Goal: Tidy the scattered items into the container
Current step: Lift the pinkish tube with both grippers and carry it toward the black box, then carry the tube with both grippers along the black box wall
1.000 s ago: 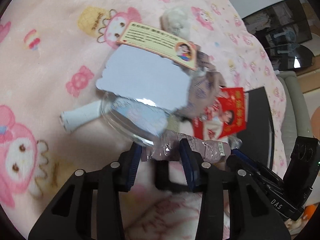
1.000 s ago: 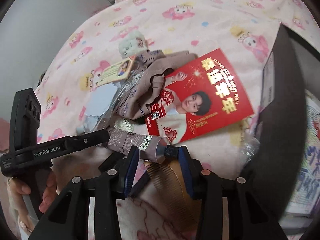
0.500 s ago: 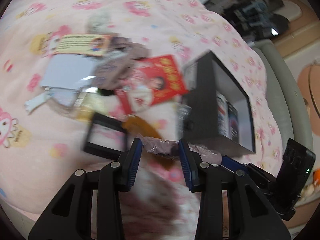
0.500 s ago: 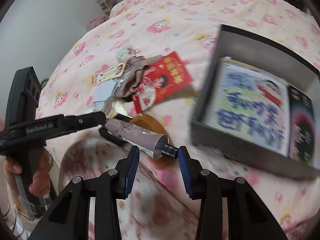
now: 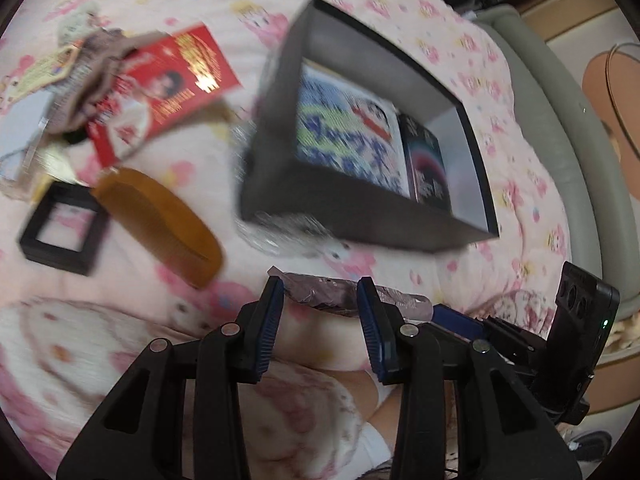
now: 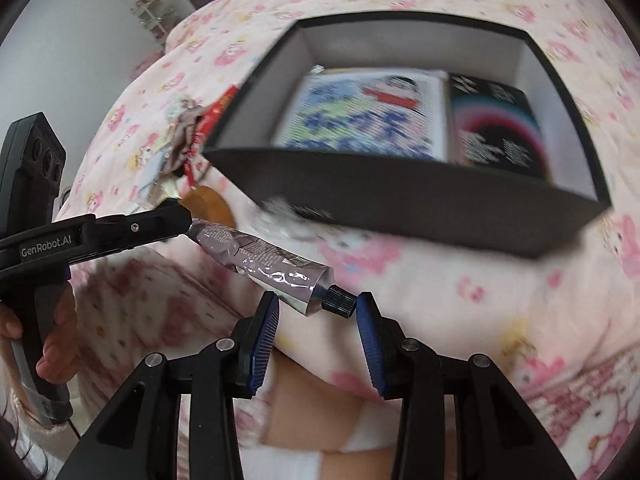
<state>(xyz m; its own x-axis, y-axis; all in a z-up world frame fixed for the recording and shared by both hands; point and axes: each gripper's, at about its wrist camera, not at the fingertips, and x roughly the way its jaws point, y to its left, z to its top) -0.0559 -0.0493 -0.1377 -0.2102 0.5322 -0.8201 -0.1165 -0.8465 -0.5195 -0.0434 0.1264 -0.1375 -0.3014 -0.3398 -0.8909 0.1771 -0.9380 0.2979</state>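
- Right wrist view: our right gripper (image 6: 316, 312) has its fingers partly closed on the cap end of the tube (image 6: 264, 264).
- Our left gripper (image 5: 320, 304) pinches the crimped tail.
- Tube hangs level between both hands, above the bed (image 6: 460, 292).
- Black box (image 6: 400, 196) lies just ahead, its near wall roughly parallel to the tube's long axis.

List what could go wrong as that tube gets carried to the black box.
1. The crumpled tube is shared: the left gripper holds its flat end, while the right gripper brackets the capped end. If the hands drift apart, it may slip out.
2. The black box already holds a comic book and a dark packet, so the tube may land on top and roll.
3. The near wall could catch the tube if it comes in low.
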